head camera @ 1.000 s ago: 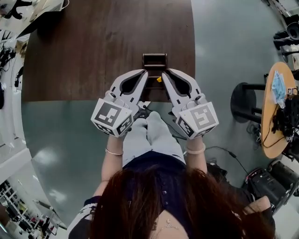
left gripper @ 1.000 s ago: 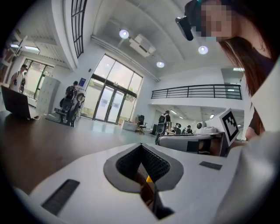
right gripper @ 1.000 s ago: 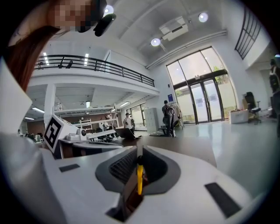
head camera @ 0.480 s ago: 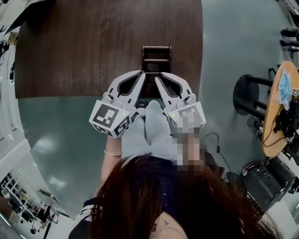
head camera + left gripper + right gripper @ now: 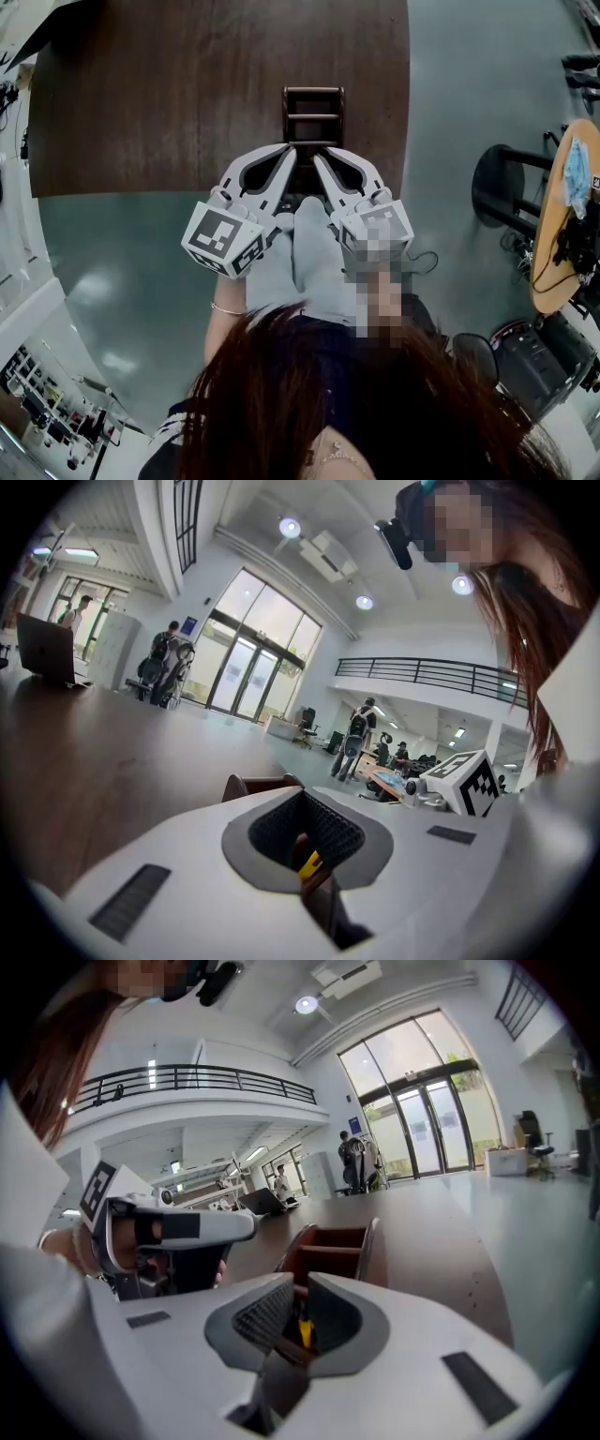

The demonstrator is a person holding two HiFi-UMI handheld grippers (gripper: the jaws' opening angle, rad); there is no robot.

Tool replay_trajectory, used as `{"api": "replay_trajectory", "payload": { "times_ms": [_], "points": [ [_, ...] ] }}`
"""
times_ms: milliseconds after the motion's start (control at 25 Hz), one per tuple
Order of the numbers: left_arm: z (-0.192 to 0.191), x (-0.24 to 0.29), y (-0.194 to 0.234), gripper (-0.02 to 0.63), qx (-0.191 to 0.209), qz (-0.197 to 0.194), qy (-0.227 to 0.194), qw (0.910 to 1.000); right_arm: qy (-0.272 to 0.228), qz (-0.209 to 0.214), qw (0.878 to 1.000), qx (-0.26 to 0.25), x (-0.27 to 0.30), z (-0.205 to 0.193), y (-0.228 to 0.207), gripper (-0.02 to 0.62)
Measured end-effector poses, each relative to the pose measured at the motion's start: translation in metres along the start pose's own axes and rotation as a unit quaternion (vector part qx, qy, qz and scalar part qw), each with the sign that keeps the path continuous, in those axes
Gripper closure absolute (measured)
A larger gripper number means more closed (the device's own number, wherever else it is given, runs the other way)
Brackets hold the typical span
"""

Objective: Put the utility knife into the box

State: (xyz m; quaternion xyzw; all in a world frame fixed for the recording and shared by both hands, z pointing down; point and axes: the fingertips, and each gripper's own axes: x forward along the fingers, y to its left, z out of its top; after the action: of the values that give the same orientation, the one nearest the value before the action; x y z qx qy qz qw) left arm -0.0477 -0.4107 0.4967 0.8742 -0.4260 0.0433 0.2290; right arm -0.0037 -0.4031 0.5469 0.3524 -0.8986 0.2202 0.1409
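Note:
A dark wooden box (image 5: 313,103) with compartments stands at the near edge of the brown table (image 5: 187,94). Both grippers hover just in front of it with tips almost touching. My left gripper (image 5: 292,152) has its tips closed together. My right gripper (image 5: 317,156) is shut, with the utility knife's yellow part (image 5: 303,1327) showing between its pads. In the left gripper view a yellow bit (image 5: 309,862) also shows through the jaws' hollow; whether the left gripper (image 5: 300,797) touches it is unclear. The box (image 5: 333,1241) lies straight ahead of the right gripper (image 5: 301,1283). The head view hides the knife.
The person's knees (image 5: 300,253) sit under the grippers at the table edge. A black stool (image 5: 497,197) and a round wooden side table (image 5: 562,225) with cables stand to the right on the grey-green floor. People walk in the hall far beyond.
The right gripper has closed in toward the left one, so the tips nearly meet. The yellow spot seen between the tips a second ago is now covered.

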Motion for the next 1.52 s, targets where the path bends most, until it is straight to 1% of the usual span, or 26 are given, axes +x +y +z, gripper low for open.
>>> {"api": "replay_trajectory", "payload": {
  "times_ms": [120,240,400,600,720,800,920,1160,1520],
  "points": [
    [0.003,-0.002,-0.003,0.612,-0.001,-0.004,-0.002,1.0000,-0.017,-0.008,1.000,0.013,-0.006,0.009,-0.005,0.548],
    [0.014,-0.007,-0.005,0.612,0.006,-0.007,-0.010,0.9999,-0.046,-0.025,0.999,0.011,-0.015,0.032,-0.008,0.548],
    [0.040,-0.011,-0.012,0.612,0.029,-0.017,-0.031,0.9990,-0.086,-0.036,0.996,-0.016,-0.030,0.073,-0.005,0.548],
    [0.078,-0.021,-0.026,0.612,0.062,-0.022,-0.056,0.9963,-0.126,-0.036,0.989,-0.063,-0.054,0.127,0.014,0.557],
    [0.097,-0.028,-0.035,0.612,0.079,-0.022,-0.068,0.9943,-0.141,-0.040,0.986,-0.075,-0.069,0.150,0.025,0.579],
    [0.107,-0.032,-0.040,0.612,0.089,-0.022,-0.076,0.9929,-0.147,-0.045,0.984,-0.086,-0.078,0.161,0.031,0.580],
    [0.122,-0.040,-0.046,0.612,0.103,-0.023,-0.087,0.9906,-0.158,-0.052,0.981,-0.104,-0.090,0.174,0.041,0.580],
    [0.140,-0.054,-0.062,0.612,0.122,-0.035,-0.104,0.9864,-0.180,-0.053,0.975,-0.120,-0.108,0.189,0.062,0.580],
    [0.140,-0.061,-0.077,0.612,0.126,-0.044,-0.107,0.9853,-0.191,-0.052,0.972,-0.125,-0.123,0.191,0.071,0.580]
  ]
}}
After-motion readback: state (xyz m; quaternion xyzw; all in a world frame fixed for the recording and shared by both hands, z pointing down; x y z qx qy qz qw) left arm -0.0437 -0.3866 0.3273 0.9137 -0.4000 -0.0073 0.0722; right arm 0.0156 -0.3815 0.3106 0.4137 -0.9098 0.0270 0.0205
